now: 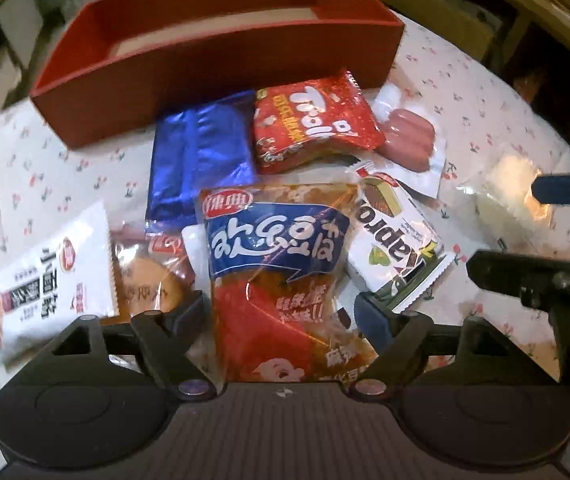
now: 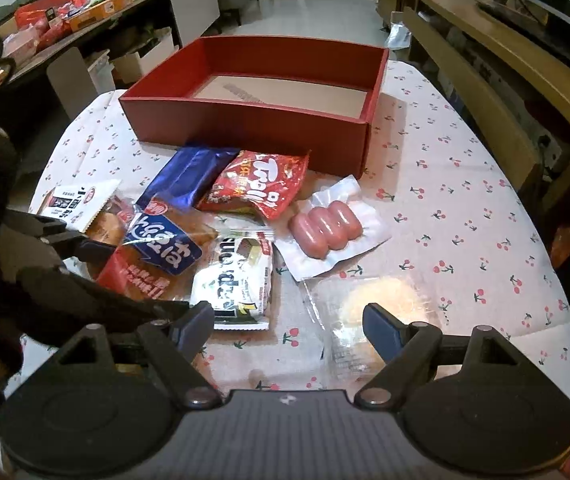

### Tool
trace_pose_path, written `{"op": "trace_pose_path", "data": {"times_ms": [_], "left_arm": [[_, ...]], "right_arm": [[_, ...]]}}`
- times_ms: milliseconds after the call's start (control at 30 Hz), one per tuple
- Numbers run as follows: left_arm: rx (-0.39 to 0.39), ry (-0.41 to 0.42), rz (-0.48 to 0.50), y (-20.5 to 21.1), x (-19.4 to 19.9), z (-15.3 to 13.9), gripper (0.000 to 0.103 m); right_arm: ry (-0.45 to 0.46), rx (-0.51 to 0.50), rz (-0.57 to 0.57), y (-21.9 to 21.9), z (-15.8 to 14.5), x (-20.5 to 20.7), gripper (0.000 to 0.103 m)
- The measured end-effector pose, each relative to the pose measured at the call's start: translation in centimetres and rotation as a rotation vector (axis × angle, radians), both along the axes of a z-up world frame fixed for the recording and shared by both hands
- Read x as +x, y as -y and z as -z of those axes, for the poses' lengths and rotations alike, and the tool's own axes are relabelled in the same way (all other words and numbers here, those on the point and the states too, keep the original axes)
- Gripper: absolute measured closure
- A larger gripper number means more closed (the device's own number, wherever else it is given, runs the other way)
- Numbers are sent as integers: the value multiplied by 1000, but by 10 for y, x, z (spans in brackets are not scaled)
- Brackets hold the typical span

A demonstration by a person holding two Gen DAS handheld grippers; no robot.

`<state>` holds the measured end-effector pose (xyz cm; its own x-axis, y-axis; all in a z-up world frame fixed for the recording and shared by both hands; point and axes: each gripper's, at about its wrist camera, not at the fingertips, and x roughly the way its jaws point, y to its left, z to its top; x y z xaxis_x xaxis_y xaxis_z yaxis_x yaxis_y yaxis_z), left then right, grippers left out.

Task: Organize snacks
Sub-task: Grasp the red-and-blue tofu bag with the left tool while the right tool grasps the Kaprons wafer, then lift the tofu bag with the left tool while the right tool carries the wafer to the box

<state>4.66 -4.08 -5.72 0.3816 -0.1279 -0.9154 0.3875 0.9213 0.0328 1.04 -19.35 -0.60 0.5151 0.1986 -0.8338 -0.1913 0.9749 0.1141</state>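
Left gripper (image 1: 285, 316) open astride, perhaps touching, the bread packet (image 1: 277, 276).

Snack packets (image 2: 245, 196) heaped before an empty red box (image 2: 253, 120) on cherry-print cloth (image 2: 465, 216)

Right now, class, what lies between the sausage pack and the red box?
In the right wrist view, only bare cherry-print tablecloth separates the sausage pack from the red box; the red Tobill pouch sits beside that gap.

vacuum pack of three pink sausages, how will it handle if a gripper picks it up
The clear vacuum pack of three pink sausages probably feels firm in the middle, since the film hugs them. Its flat glossy border looks floppy and slippery. Lying flat on the cherry-print tablecloth, it seems unlikely to roll.
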Motion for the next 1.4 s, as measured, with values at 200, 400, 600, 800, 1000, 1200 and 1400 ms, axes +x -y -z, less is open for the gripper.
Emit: {"op": "trace_pose_path", "data": {"times_ms": [200, 400, 600, 800, 1000, 1200, 1400], "left_arm": [[-74, -12, -73, -16, 3, -11, 51], [-102, 9, -106, -30, 1, -22, 60], [-116, 14, -112, -32, 2, -27, 63], [-134, 13, -135, -41, 4, -29, 66], [-107, 1, -142, -43, 7, -21, 61], [-51, 10, -158, -43, 8, -16, 41], [-40, 7, -141, -39, 7, -13, 31]], "right_arm": [[9, 8, 25, 6, -1, 1, 10], [-5, 10, 17, 1, 2, 7, 11], [-29, 24, -33, -16, 5, 24, 11], [-60, -18, -111, -39, 20, 42, 12], [-99, -8, -128, -40, 30, 49, 13], [-99, -104, -148, -50, 45, 51, 14], [-63, -107, -147, -46, 41, 48, 33]]}}
